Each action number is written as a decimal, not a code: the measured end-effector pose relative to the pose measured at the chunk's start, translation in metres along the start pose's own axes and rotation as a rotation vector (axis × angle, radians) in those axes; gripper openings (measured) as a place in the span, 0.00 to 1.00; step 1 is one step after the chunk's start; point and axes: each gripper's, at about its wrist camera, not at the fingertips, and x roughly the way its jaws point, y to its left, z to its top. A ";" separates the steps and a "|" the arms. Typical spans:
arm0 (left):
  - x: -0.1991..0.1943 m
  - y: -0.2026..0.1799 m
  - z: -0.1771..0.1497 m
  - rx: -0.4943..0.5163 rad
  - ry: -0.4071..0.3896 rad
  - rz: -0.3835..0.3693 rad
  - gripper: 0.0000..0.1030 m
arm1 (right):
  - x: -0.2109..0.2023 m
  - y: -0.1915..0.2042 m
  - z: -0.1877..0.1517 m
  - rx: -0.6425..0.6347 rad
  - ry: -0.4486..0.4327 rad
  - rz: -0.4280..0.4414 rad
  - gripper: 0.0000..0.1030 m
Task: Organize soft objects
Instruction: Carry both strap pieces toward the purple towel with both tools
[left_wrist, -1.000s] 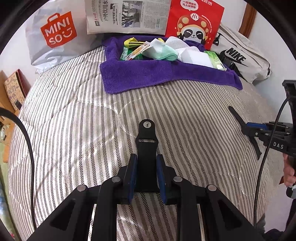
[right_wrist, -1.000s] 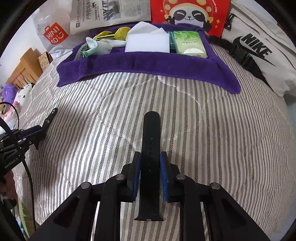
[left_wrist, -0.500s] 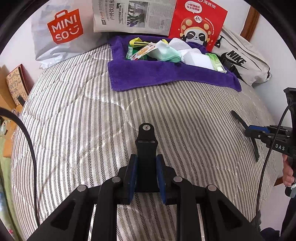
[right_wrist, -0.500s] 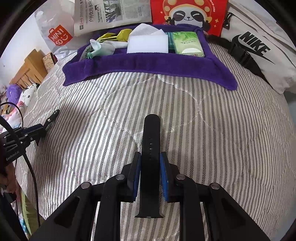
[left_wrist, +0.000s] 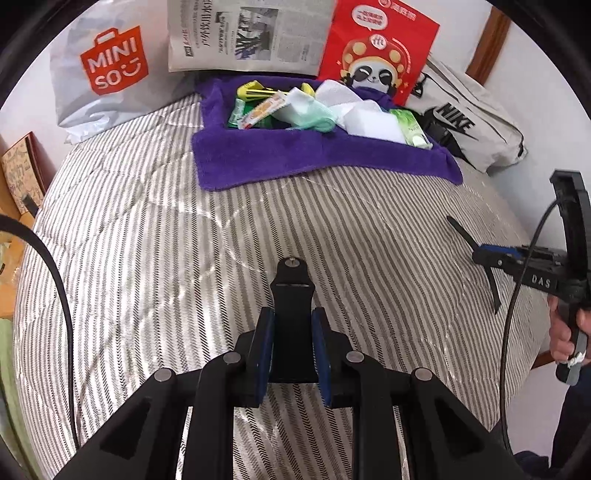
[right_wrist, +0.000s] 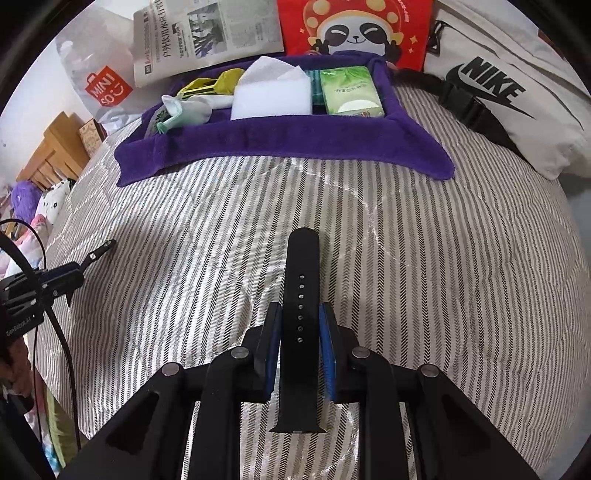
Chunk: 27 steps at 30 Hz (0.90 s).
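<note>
My left gripper is shut on a short black watch strap piece with a metal pin at its far tip, held above the striped quilt. My right gripper is shut on a longer black strap piece with a row of holes. Each gripper also shows at the edge of the other view: the right gripper and the left gripper. At the far end of the bed lies a purple towel bearing a white sponge, a green tissue pack, a pale green cloth and yellow items.
Behind the towel lean a Miniso bag, a newspaper and a red panda bag. A white Nike bag lies at the right. Plush toys and wooden furniture stand beside the bed's left side.
Both views have drawn back slightly from the towel and shifted a little; both grippers stay shut on their strap pieces.
</note>
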 end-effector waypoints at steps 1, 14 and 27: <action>0.001 -0.001 0.000 0.002 0.002 0.003 0.20 | 0.001 -0.001 0.000 0.002 0.002 0.003 0.20; -0.016 -0.007 0.013 0.016 -0.047 -0.023 0.20 | -0.011 0.001 0.010 -0.002 -0.032 0.008 0.20; -0.029 -0.012 0.042 0.041 -0.102 -0.024 0.20 | -0.026 0.011 0.034 -0.034 -0.082 0.023 0.20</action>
